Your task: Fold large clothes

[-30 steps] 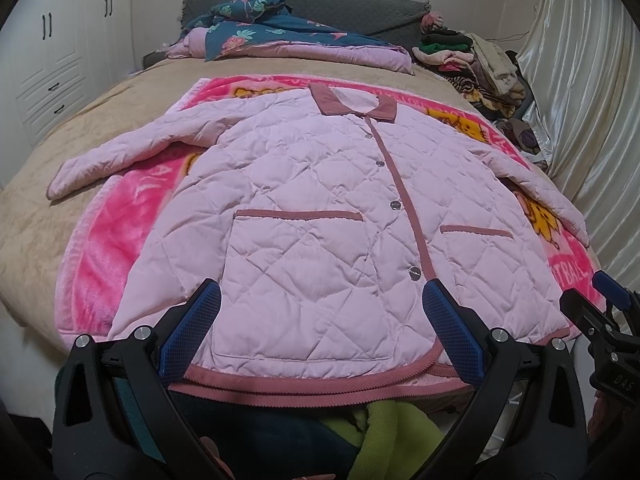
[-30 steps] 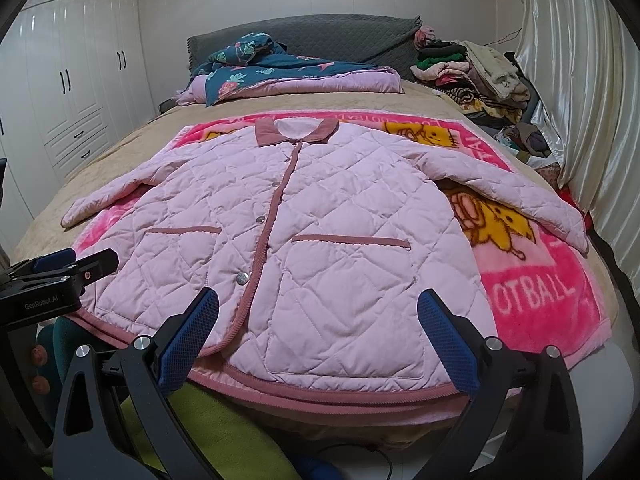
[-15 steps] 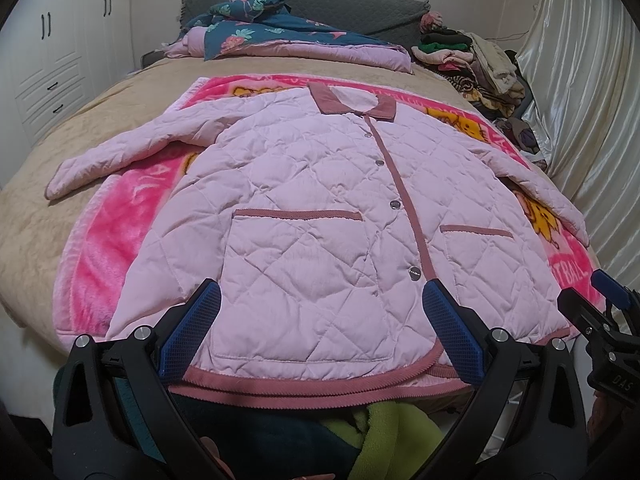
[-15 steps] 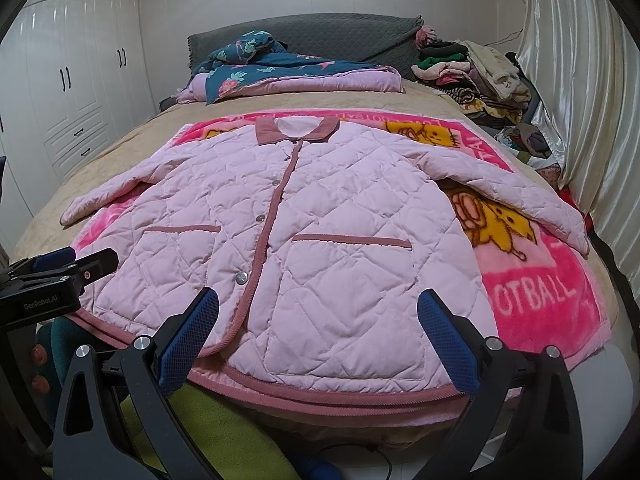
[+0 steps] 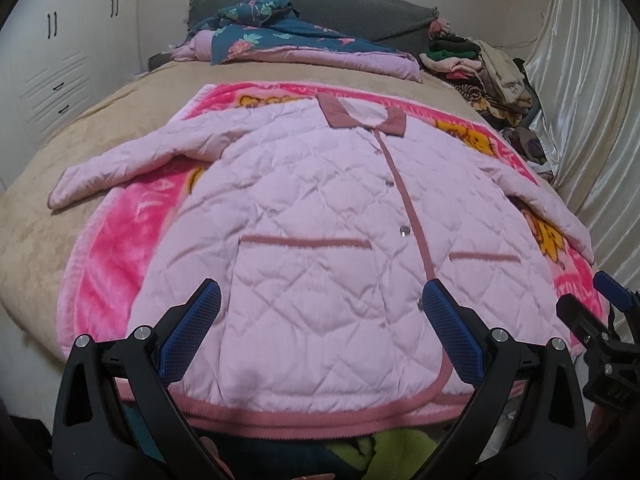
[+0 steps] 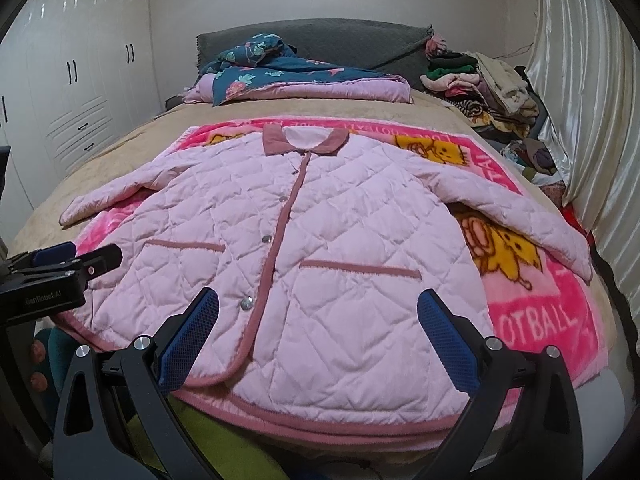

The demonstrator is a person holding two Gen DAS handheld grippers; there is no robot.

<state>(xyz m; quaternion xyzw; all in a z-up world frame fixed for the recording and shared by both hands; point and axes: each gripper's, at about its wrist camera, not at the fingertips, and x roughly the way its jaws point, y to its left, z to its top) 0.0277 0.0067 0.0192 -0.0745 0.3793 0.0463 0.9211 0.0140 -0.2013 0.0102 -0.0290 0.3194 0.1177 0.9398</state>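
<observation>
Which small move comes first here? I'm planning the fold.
Probably reach the left hand-held gripper to the jacket's left sleeve and fold it inward. The jacket lies flat and buttoned, both sleeves are spread wide, and both hand-held grippers are open, holding nothing; the right hand-held gripper hovers near the hem.

Pale pink diamond-quilted jacket (image 5: 320, 240) with dusty-rose collar, placket, pocket trim and hem, over a hot-pink blanket (image 6: 540, 312) printed with yellow cartoon figures and white letters, on a tan bed (image 5: 36, 216), beyond it a navy floral quilt (image 6: 280, 72).
</observation>
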